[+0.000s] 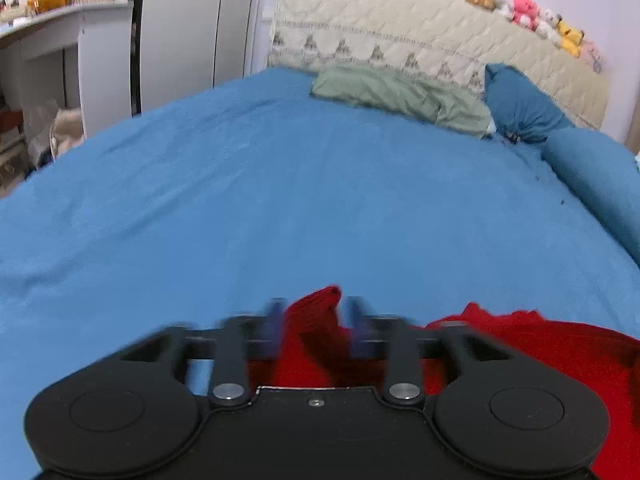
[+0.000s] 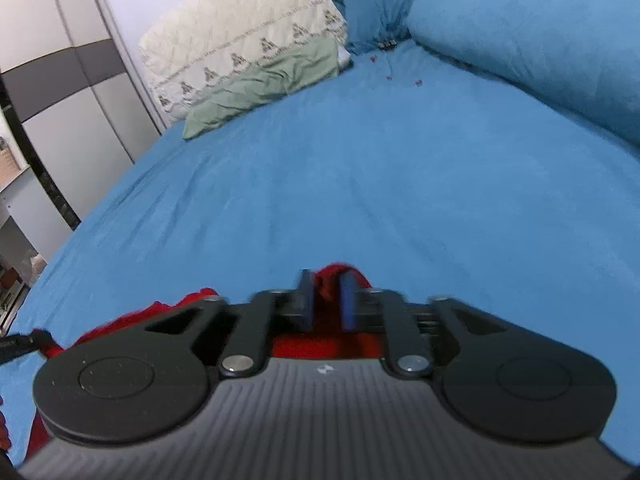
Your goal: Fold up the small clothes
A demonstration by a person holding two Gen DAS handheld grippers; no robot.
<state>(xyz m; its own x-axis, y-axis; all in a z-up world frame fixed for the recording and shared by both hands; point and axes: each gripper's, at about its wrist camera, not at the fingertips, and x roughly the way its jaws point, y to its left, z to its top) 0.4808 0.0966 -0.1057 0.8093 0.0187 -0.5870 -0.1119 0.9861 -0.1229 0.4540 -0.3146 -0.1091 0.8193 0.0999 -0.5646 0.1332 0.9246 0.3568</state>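
A wide blue bed (image 1: pixel 280 184) fills the room, wardrobe (image 1: pixel 188 28) left, quilted headboard (image 1: pixel 400 28), green pillow (image 1: pixel 400 94) and plush toys (image 1: pixel 524 8) behind. The left gripper (image 1: pixel 316 324) pinches a peak of the red garment (image 1: pixel 540 344); the right gripper (image 2: pixel 326 300) pinches another bunched fold, low over the sheet.

red garment (image 1: pixel 540 344) cut off, left fingertips (image 1: pixel 276 320) blurred

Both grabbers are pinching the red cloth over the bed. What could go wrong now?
The left gripper seems to pinch only a small bunch of the red cloth, so that might slip out. The right gripper holds just an edge, too. The cloth hangs crumpled between them, so the fold may land crooked on the bed.
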